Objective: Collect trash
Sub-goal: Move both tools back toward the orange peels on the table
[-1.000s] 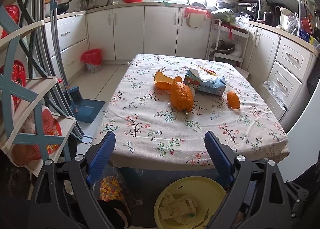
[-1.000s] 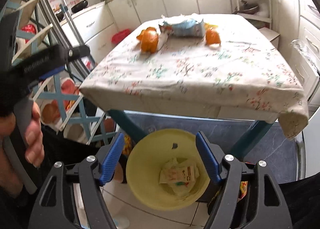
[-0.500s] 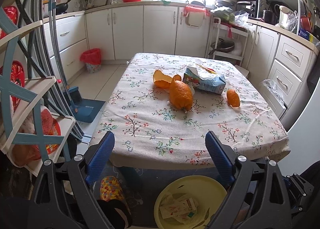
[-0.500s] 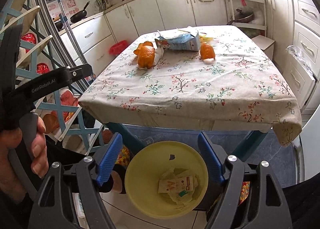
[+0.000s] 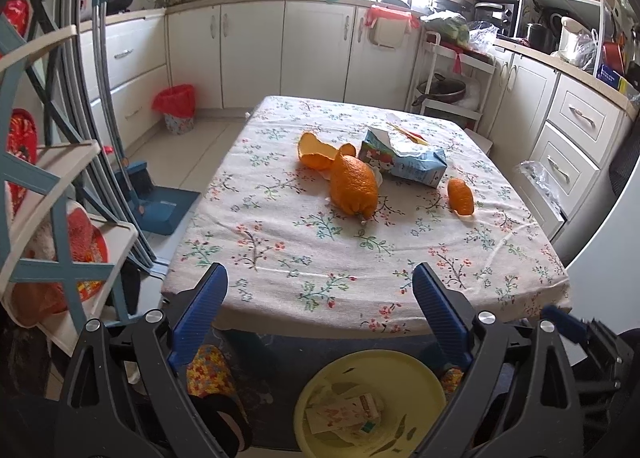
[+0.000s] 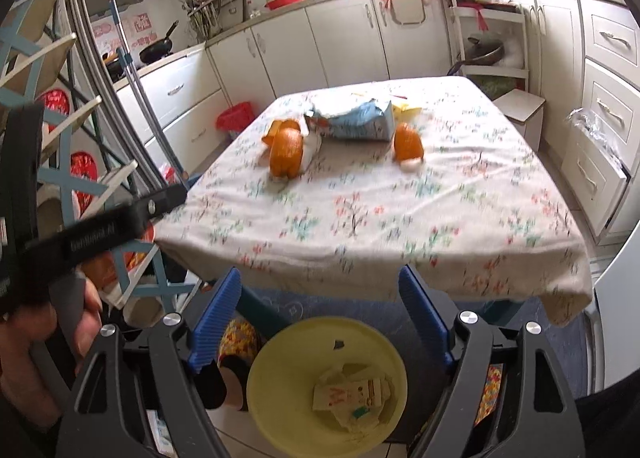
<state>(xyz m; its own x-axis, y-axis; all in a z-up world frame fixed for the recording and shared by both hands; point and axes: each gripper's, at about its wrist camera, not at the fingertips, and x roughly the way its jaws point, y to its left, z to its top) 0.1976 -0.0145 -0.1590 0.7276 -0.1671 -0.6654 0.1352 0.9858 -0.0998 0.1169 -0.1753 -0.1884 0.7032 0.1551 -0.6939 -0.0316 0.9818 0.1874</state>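
Note:
On the floral tablecloth (image 5: 280, 250) lie a large orange peel (image 5: 354, 185), a curled peel piece (image 5: 316, 153), a small peel (image 5: 460, 195) and a torn blue carton (image 5: 404, 159). The right wrist view shows them too: large peel (image 6: 286, 153), small peel (image 6: 407, 143), carton (image 6: 352, 119). A yellow bin (image 5: 370, 402) holding paper scraps stands on the floor under the table's near edge, also in the right wrist view (image 6: 326, 382). My left gripper (image 5: 320, 294) is open and empty near the table's front edge. My right gripper (image 6: 320, 298) is open and empty above the bin.
A blue-and-white shelf rack (image 5: 48, 193) stands at the left. A blue dustpan and broom (image 5: 154, 201) lean beside it. A red-lined bin (image 5: 176, 107) sits by the far cabinets. White drawers (image 5: 576, 145) line the right. The left gripper's body (image 6: 100, 232) crosses the right wrist view.
The right gripper has risen and tilted up, so the table fills more of its view and the bin sits lower. The left gripper has barely moved. Both stay open.

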